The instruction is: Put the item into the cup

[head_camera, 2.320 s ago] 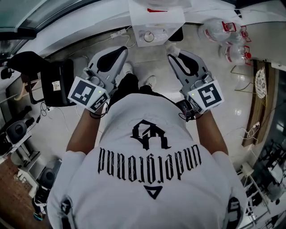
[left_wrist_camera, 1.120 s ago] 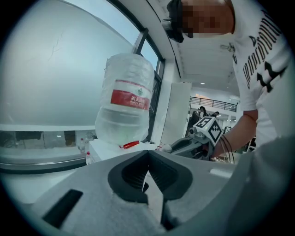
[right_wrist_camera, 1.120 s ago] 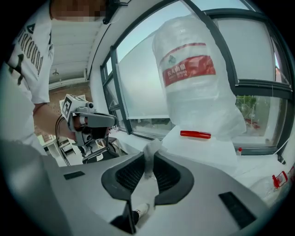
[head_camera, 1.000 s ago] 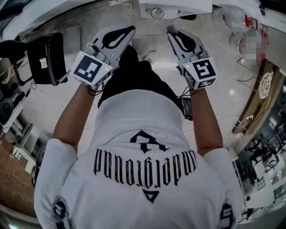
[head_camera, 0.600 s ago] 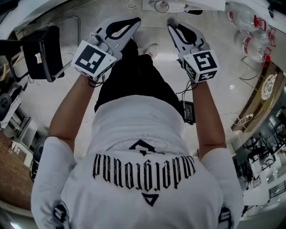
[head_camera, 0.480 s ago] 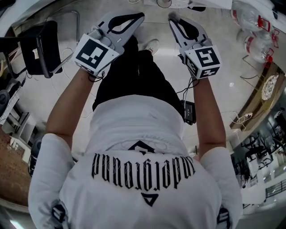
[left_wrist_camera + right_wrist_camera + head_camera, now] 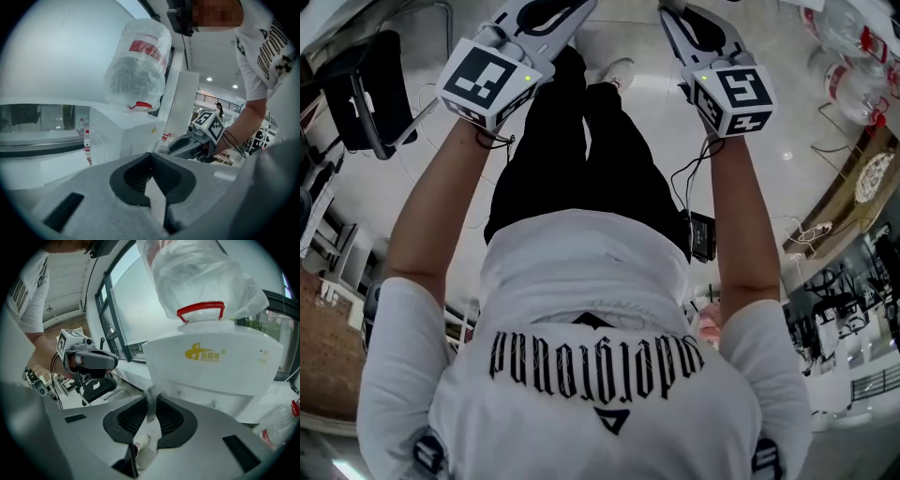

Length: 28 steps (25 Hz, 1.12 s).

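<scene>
Left hand-held gripper (image 7: 572, 6) and right one (image 7: 670, 9), pinching item (image 7: 151, 403), rose.

head view: steeply down over torso (image 7: 581, 281) | gripper views: close along jaws, both facing dispenser (image 7: 211, 362)

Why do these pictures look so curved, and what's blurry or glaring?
Head view: the wide lens bows the room's edges, and the glossy floor glares. Left gripper view: black round border; the shut left tool looks soft and grainy. Right gripper view: same round frame, bright window, and the pale item pinched in the right tool is blurred.
</scene>
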Motion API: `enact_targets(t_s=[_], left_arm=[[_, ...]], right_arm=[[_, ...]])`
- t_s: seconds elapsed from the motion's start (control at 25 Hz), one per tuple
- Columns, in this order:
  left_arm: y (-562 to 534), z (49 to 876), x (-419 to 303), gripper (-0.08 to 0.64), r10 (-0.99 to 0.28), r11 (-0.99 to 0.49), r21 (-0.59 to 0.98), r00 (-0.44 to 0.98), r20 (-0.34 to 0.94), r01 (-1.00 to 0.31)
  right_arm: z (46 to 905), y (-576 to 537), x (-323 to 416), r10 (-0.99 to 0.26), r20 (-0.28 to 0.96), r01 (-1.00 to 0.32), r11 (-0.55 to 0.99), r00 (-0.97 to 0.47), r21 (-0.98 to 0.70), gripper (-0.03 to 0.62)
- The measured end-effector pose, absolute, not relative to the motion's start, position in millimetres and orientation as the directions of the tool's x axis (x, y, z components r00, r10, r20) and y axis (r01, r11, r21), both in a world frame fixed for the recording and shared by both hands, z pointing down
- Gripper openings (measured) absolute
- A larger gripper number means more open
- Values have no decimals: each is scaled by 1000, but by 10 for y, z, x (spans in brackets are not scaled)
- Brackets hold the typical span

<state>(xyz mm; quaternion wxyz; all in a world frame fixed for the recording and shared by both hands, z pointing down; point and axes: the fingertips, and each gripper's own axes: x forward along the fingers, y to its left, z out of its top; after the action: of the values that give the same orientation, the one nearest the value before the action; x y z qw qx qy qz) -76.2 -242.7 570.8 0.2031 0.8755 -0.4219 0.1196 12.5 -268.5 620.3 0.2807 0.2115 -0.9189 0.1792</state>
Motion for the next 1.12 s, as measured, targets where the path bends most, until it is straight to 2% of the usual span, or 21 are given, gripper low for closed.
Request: enact_targets(t_s=[0.6, 0.84, 1.12], left_arm=[[-2523, 6367, -574, 12, -653, -592, 253, 640, 405, -765], [-2548, 6606, -561, 12, -667, -560, 282, 626, 405, -779], [-2606, 6768, -463, 12, -635, -609, 251, 652, 414, -752]], right_arm=[[7145, -2810, 163, -269, 649, -515, 828, -712, -222, 66], [7463, -2896, 142, -259, 669, -521, 824, -697, -224, 66], [7729, -2988, 78, -250, 690, -522, 825, -679, -215, 66]])
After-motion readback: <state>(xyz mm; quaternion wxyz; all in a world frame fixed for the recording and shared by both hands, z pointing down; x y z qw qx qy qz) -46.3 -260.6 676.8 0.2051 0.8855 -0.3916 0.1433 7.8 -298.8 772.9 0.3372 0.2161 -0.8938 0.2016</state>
